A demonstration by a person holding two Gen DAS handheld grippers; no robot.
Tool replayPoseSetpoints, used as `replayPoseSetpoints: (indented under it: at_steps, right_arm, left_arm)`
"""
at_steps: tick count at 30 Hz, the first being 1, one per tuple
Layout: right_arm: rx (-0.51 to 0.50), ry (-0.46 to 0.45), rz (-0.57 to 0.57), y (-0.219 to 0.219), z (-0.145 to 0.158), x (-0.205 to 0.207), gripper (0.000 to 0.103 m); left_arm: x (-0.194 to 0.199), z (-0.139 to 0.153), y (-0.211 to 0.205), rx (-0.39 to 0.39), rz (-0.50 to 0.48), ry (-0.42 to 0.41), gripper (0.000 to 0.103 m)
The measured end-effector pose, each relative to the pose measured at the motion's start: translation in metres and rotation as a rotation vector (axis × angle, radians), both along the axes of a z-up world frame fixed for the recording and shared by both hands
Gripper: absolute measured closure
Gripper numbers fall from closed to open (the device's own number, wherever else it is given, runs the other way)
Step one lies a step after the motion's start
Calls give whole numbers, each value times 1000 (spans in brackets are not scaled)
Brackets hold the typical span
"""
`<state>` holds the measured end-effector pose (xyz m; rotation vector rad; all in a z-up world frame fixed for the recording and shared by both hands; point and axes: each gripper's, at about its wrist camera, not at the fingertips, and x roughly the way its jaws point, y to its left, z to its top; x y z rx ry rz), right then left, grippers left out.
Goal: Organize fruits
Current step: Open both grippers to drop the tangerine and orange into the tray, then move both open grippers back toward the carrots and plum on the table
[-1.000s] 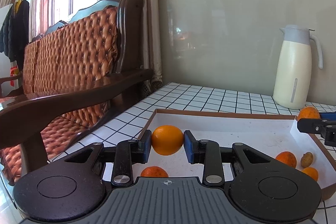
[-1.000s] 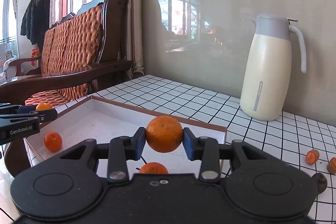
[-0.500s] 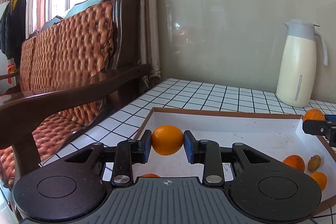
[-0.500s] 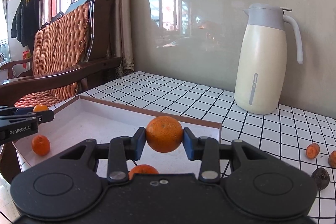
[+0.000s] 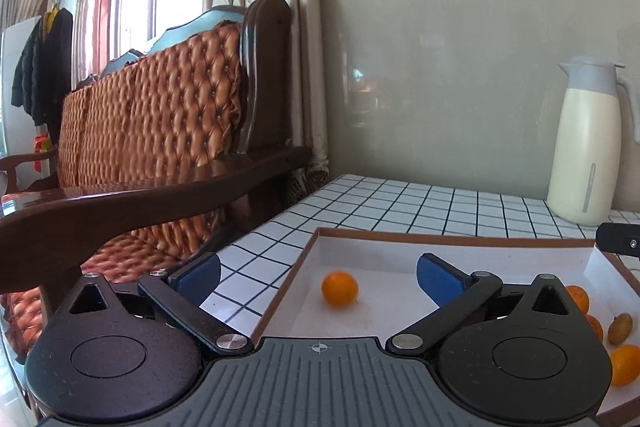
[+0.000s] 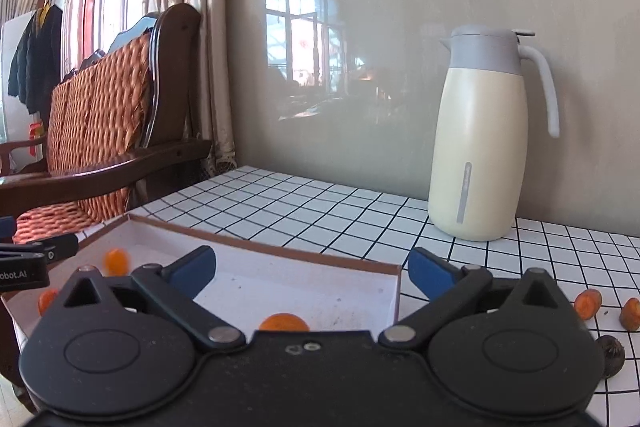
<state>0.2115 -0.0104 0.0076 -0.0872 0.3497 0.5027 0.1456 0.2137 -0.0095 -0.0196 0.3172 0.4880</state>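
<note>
A small round orange fruit (image 5: 339, 288) lies on the white floor of the shallow brown-edged cardboard tray (image 5: 440, 234), between the spread blue pads of the left gripper (image 5: 319, 274), whose jaws are wide and empty. The right gripper (image 6: 311, 270) is likewise wide open above the tray. The tray rests on a white-tiled tabletop with black grout (image 6: 304, 203), a cream thermos jug (image 6: 482, 135) behind, a tufted orange wooden sofa (image 5: 152, 123) beside.

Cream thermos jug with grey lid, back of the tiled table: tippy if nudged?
The cream thermos jug with grey lid stands tall on a narrow base, so a high push probably tips it. Smooth body likely slips between pads; its grey handle looks the better grip. Fill level unknown.
</note>
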Motion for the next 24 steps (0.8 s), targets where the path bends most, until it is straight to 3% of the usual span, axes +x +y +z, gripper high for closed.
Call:
replayPoseSetpoints:
  at_steps: [24]
  right_arm:
    - [-6,31,-12,-12,-1,-7,6]
  left_arm:
    - [-9,0,-13,7,-17,16,0]
